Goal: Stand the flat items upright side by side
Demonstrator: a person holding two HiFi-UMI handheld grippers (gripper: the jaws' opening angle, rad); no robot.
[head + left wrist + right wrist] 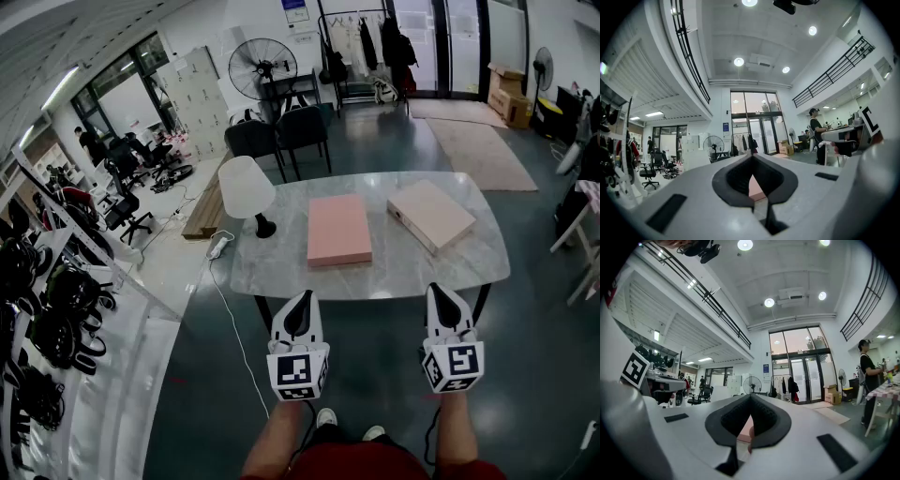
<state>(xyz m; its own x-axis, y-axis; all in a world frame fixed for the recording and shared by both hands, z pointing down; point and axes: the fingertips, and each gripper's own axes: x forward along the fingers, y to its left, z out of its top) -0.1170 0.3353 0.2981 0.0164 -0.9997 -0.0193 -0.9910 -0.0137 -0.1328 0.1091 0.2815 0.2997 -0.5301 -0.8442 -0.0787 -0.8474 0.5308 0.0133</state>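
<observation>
1. Both grippers are held level on the near side of the marble table (394, 277), their tips just short of its near edge and above the dark floor.
2. On the left gripper (302, 298) the jaw tips meet, and the pads grip nothing. A strip of pink on the table shows through the gap behind the tips.
3. On the right gripper (441, 291) the jaws are likewise fully together and hold nothing.
4. At the middle of the table a pink flat box (338, 230) lies on its broad face, its long sides running from the near edge towards the far edge.
5. Towards the table's right end a pale flat box (431, 216) also lies flat. It is turned at an angle to the table's edges and sits clearly apart from the pink one. Neither box stands upright.
6. At the table's left end a white table lamp (247, 189) stands with its shade tilted.
7. On the floor off the table's left end lies a power strip (218, 247) with a white cable.
8. Beyond the table's far left corner stand two dark chairs (281, 133), with a pedestal fan (262, 67) behind them.
</observation>
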